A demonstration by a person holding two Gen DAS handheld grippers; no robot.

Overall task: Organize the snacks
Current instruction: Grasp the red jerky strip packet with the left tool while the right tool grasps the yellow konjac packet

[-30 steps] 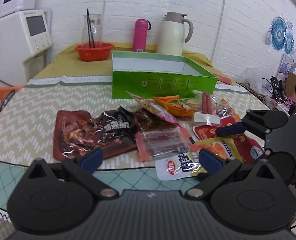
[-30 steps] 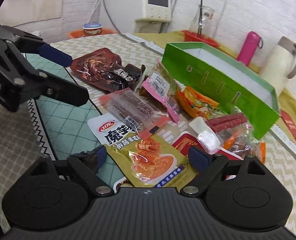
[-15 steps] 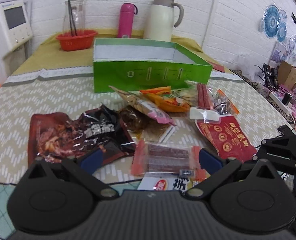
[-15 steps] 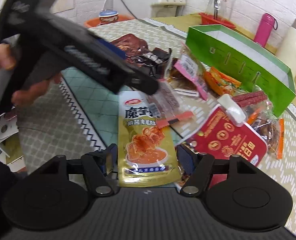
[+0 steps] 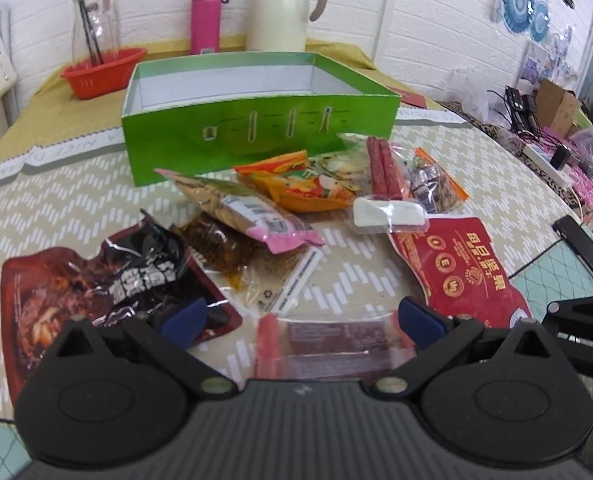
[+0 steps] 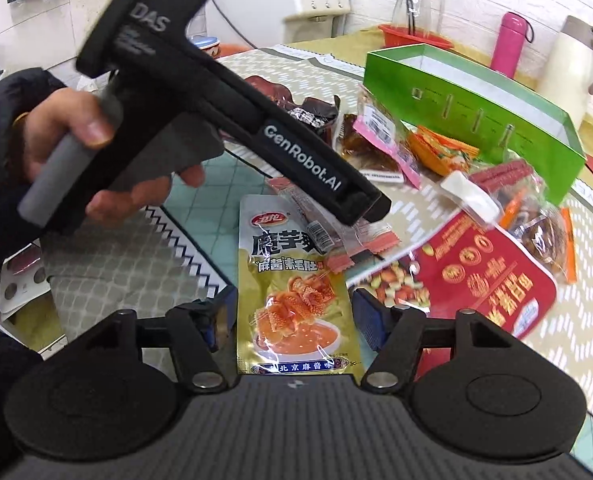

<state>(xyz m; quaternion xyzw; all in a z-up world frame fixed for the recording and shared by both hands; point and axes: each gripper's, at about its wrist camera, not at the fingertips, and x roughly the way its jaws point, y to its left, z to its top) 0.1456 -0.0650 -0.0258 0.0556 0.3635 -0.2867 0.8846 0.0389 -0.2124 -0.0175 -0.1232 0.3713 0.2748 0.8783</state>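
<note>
Snack packets lie scattered in front of an open green box point(image 5: 256, 132). My left gripper point(image 5: 302, 317) is open low over the table, and a clear packet with pink ends point(image 5: 328, 344) lies between its fingers. A dark red-brown packet point(image 5: 56, 292) lies to its left and a red packet point(image 5: 456, 264) to its right. My right gripper point(image 6: 293, 318) is open, its blue fingertips on either side of a gold packet point(image 6: 292, 300) that lies flat. In the right wrist view a hand point(image 6: 96, 152) holds the left gripper's black body point(image 6: 236, 120) above the gold packet's far end.
Near the box point(image 6: 476, 108) lie a pink-ended packet point(image 5: 252, 212), an orange packet point(image 5: 304, 184), red sausages point(image 5: 384, 168) and a small white packet point(image 5: 388, 214). Behind it stand a red basket point(image 5: 100, 72), a pink bottle point(image 5: 206, 16) and a cream jug point(image 5: 280, 4).
The left gripper has moved forward over the pink-ended clear packet and now crosses the right wrist view. The right gripper's fingers have narrowed around the gold packet.
</note>
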